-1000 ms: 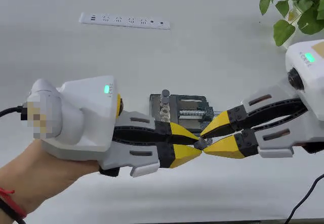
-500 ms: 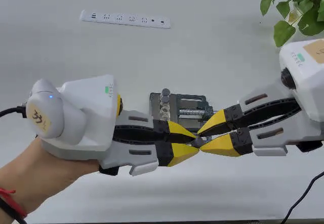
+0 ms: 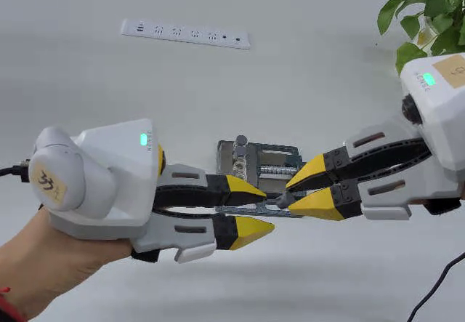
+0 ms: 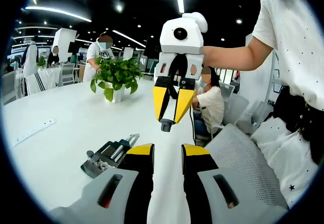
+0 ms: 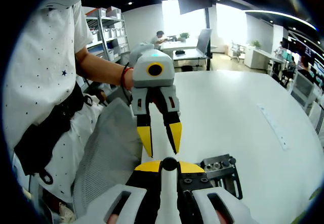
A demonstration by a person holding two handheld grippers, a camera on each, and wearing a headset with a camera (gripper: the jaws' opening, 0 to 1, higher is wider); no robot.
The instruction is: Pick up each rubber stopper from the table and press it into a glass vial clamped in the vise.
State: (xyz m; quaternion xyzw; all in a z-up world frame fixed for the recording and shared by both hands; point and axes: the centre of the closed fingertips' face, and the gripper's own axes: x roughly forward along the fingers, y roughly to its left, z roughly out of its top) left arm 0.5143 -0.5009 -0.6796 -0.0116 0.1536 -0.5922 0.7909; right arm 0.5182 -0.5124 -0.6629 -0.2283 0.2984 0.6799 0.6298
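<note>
My right gripper (image 3: 289, 197) is shut on a small dark rubber stopper (image 3: 283, 200), held in the air in front of the vise. The stopper (image 5: 169, 163) sits pinched between its yellow tips (image 5: 169, 167). My left gripper (image 3: 267, 208) faces it from the left, open, with nothing between its jaws (image 4: 168, 153). The left gripper view looks straight at the right gripper (image 4: 169, 123) with the stopper (image 4: 166, 127) at its tips. The black vise (image 3: 272, 153) stands on the white table behind the tips, with glass vials (image 3: 239, 163) upright at its left end, one topped by a grey stopper (image 3: 240, 142).
A white power strip (image 3: 185, 33) lies at the back of the table. A potted plant (image 3: 429, 17) stands at the back right. A black cable (image 3: 436, 286) trails at the lower right. People sit and stand beyond the table (image 4: 50, 128).
Both grippers met tip to tip on the stopper before. Now the left one has opened and drawn back to the left, and the stopper stays in the right one.
</note>
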